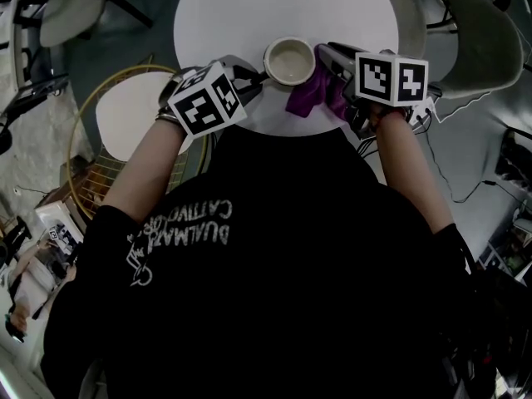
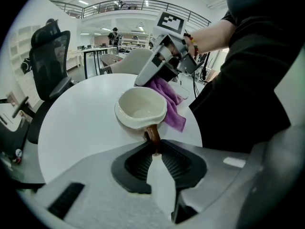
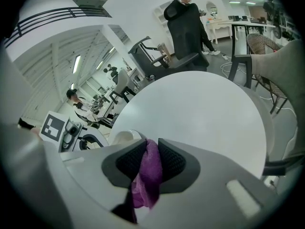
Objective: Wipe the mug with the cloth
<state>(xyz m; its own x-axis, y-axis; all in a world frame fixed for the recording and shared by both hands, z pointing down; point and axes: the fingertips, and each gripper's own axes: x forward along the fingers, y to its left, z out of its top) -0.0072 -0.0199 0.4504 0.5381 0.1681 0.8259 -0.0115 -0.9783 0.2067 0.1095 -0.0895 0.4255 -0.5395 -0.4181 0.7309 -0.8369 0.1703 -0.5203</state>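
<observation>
— Round white bench (image 1: 249, 15), black office chair (image 2: 50, 56) beyond. Where to look for the mug?
— Near the bench's front edge, close to the person's body: cream mug (image 2: 141, 108), upright, mouth up, seemingly empty, brown handle (image 2: 153, 136) turned toward the left gripper (image 2: 155, 152). Resting or raised a touch, impossible to tell.
— Left jaws?
— Narrowed onto that handle, pinching it from both sides. Probably meant to stop the mug spinning or sliding under the rubbing.
— And the right?
— Right gripper (image 3: 151, 152), jaws clamped on a fold of the purple cloth (image 3: 147, 175), loose end dangling beneath. From the left gripper view, draped against the mug's outer wall on the side away from the handle.
— Why opposite sides?
— Likely to meet one push with another: handle braced here, cloth pressed there. Leaves the mouth unobstructed as well.
— How far along?
— Hard to judge. Outer wall apparently being worked; inside not yet reached, by the look of it.
— Anything to fear?
— Tipping off the near edge under too hard a push. Slim hold on the handle, so light strokes advisable.
</observation>
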